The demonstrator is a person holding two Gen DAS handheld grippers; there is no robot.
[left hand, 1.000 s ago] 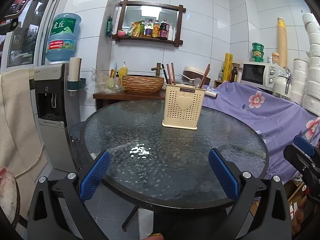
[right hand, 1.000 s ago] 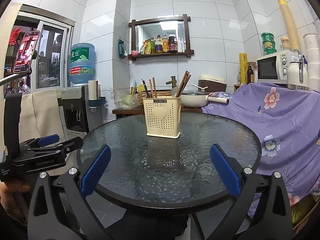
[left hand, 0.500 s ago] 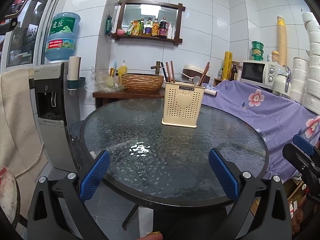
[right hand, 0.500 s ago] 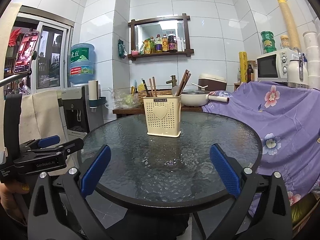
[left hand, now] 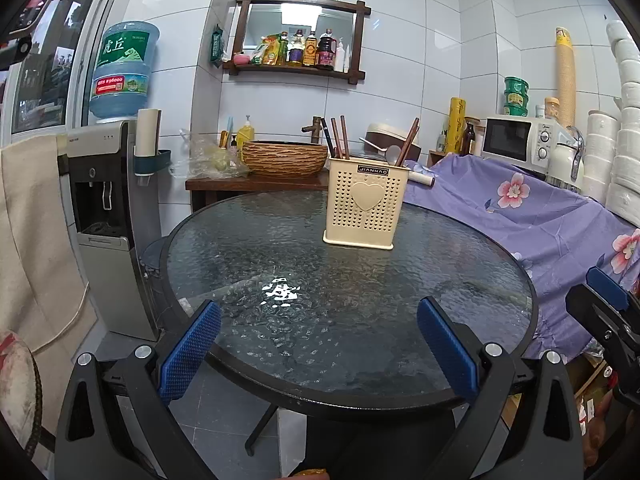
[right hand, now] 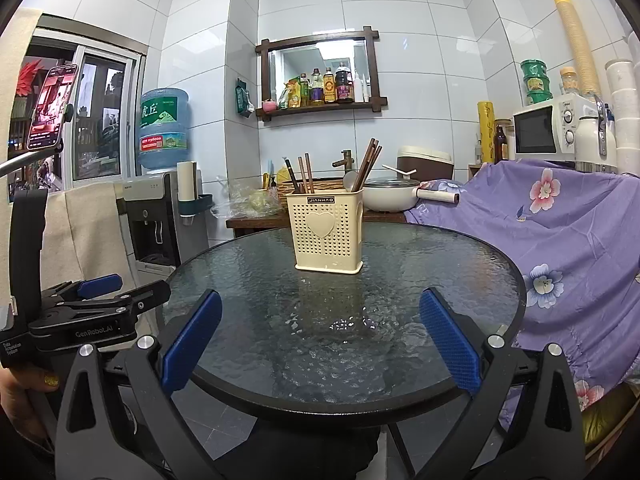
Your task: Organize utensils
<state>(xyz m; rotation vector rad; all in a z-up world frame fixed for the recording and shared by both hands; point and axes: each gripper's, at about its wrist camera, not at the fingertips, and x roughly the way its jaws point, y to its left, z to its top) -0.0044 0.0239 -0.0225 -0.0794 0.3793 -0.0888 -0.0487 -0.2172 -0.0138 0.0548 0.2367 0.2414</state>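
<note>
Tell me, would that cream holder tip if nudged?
Probably. The cream holder looks like thin perforated plastic, so likely light. It stands tall on smooth glass table, so it may slide first. Its chopsticks lean sideways, adding top weight.

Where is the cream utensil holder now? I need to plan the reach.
The cream utensil holder stands upright toward the far side of the round glass table, right of centre in the left wrist view, ahead of both open grippers.

- Left gripper [left hand: 319,350] points forward and level, its blue-padded fingers [left hand: 188,354] spread wide, nothing between them.
- Right gripper [right hand: 320,350] is held the same way, jaws wide apart and empty.
- The two grippers sit side by side, apart, each visible at the edge of the other's view.
- A hand [right hand: 24,390] grips the left handle.
</note>
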